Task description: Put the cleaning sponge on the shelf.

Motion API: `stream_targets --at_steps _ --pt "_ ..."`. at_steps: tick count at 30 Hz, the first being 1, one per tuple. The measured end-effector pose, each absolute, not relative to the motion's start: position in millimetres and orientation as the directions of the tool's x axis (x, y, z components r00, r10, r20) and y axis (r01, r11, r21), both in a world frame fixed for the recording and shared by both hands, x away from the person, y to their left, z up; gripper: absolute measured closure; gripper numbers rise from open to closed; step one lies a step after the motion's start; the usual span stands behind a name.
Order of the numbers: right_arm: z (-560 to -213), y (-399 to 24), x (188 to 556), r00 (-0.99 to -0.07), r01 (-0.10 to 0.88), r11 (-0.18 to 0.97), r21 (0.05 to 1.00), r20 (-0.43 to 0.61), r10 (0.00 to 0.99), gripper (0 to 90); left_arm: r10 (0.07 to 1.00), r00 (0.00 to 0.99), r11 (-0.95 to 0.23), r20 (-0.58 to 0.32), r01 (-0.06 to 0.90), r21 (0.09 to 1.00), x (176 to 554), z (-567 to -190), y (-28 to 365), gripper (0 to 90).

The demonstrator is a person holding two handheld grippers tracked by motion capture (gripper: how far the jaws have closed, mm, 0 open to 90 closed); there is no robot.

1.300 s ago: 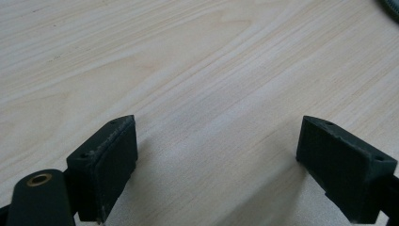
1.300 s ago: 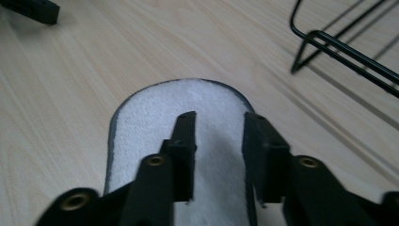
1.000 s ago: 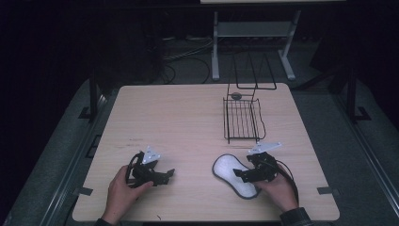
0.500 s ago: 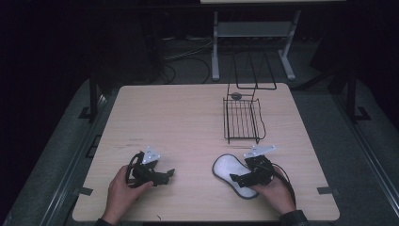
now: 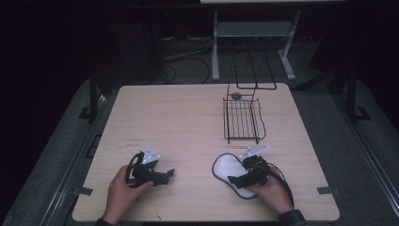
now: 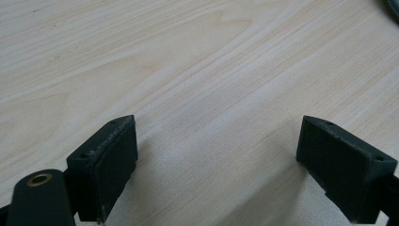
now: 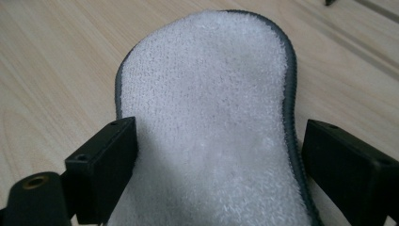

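A white fleecy insole with a dark grey rim (image 5: 227, 168) (image 7: 207, 117) lies flat on the wooden table (image 5: 188, 117) at the front right. My right gripper (image 5: 235, 180) (image 7: 216, 169) is open right over its near end, one jaw at each side of it, not closed on it. My left gripper (image 5: 167, 175) (image 6: 216, 165) rests at the front left, open, with bare wood between its jaws.
A black wire rack (image 5: 242, 117) stands at the back right of the table, with a small dark round object (image 5: 236, 96) beside its far end. A metal stand (image 5: 254, 33) and cables lie on the floor beyond the table.
My right gripper has slid left and toward the front edge, onto the near end of the insole. The left gripper has stayed put.
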State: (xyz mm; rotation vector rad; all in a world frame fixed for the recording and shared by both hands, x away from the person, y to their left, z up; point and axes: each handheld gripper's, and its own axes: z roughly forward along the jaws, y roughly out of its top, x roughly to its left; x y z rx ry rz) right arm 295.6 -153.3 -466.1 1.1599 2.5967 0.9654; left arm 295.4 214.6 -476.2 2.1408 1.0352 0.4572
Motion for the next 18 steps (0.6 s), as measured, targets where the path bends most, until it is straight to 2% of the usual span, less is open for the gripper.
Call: stream_targets --at_steps 5,7,14,18 --pt "-465.4 -152.6 295.0 -0.701 0.615 0.504 0.607 0.129 0.701 14.8 0.787 0.617 -0.431 0.01 0.538 0.725 295.4 -476.2 214.6 12.2" --pt "-464.7 -153.0 294.7 -0.708 0.611 0.507 0.608 0.134 0.693 18.8 0.787 0.617 -0.431 0.01 0.537 0.725 295.4 -476.2 214.6 12.2" --pt "-462.1 -152.4 292.3 -0.719 0.591 0.523 0.614 0.107 0.686 21.4 0.787 0.617 -0.431 0.01 0.538 0.725 295.4 -476.2 214.6 12.2" --pt "-457.0 -153.8 290.9 -0.718 0.585 0.52 0.622 0.098 0.689 27.3 0.787 0.617 -0.431 0.01 0.538 0.725 295.4 -476.2 214.6 12.2"
